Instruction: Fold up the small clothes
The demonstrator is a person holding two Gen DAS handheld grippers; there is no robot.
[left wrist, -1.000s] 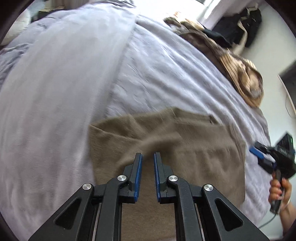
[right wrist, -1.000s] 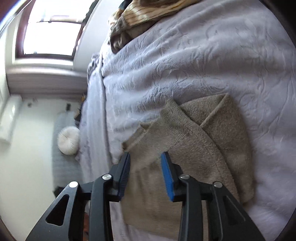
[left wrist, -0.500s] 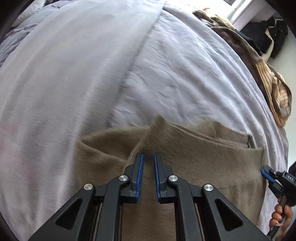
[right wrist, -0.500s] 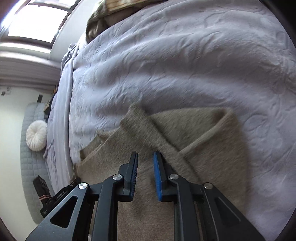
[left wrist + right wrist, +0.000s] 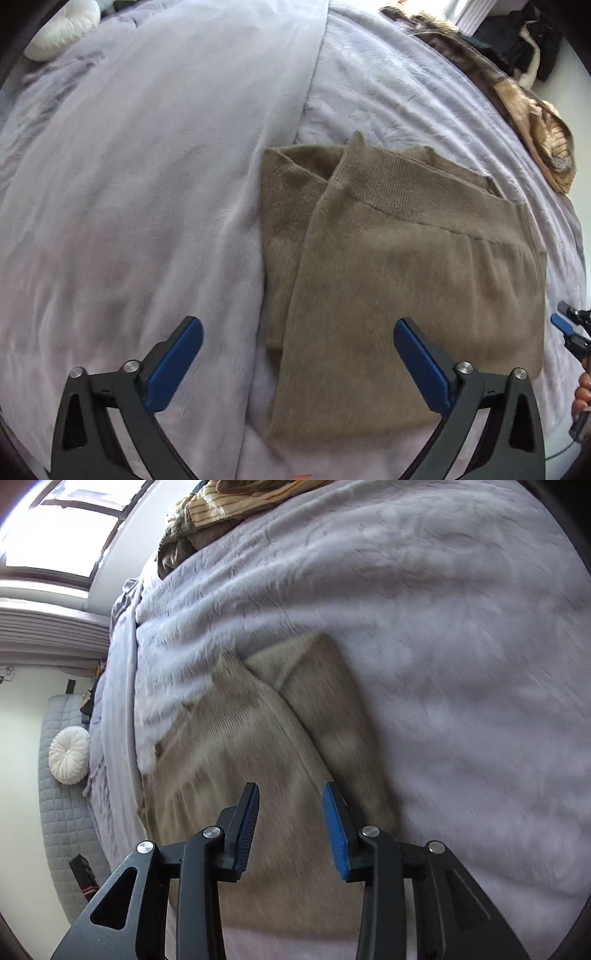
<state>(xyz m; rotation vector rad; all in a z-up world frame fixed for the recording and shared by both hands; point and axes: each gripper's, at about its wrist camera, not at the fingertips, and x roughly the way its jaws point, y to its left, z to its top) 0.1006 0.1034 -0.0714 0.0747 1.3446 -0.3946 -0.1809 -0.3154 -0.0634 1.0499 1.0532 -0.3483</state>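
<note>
A small olive-brown knit garment (image 5: 406, 280) lies folded flat on the lavender bedcover (image 5: 147, 184), with a ribbed hem across its top layer. My left gripper (image 5: 295, 354) is wide open and empty, held just above the garment's near edge. In the right wrist view the same garment (image 5: 266, 775) lies under my right gripper (image 5: 291, 812), which is open and empty above it. The right gripper also shows at the right edge of the left wrist view (image 5: 570, 332).
A heap of striped tan and brown clothes (image 5: 532, 122) lies at the far edge of the bed and shows in the right wrist view too (image 5: 221, 513). A round white cushion (image 5: 69, 755) rests by a grey quilted headboard (image 5: 62, 830). A window (image 5: 55, 524) is at top left.
Both grippers were shut on the garment half a second ago. Both have opened and let it go, the left one widely. The garment now lies flat, and the left gripper has drawn back.
</note>
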